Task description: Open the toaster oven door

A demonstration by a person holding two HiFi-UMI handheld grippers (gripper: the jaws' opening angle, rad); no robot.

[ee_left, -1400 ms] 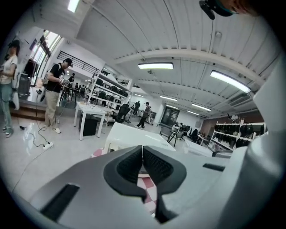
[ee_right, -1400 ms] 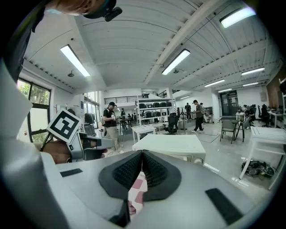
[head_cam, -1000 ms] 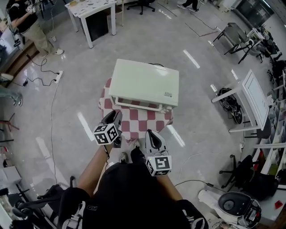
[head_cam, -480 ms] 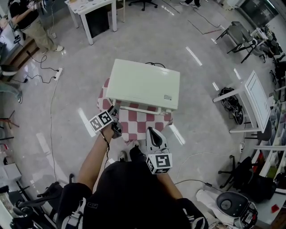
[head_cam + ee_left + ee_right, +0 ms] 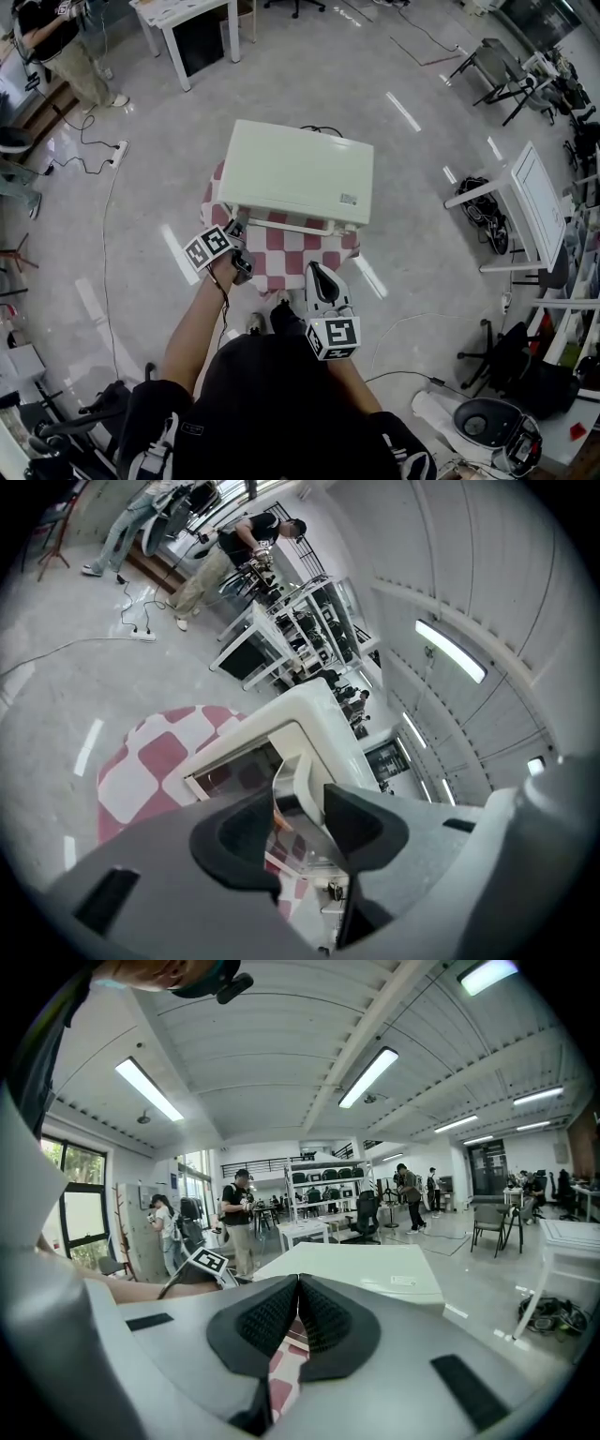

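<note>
As it stands, toaster oven (image 5: 298,173) faces person (image 5: 272,403); long axis left-right.

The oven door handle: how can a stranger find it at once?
A cream toaster oven stands on a red-and-white checked cloth. The handle is the thin pale bar across the oven's front, on the side nearest the person, unlike the broad flat top behind it.
</note>
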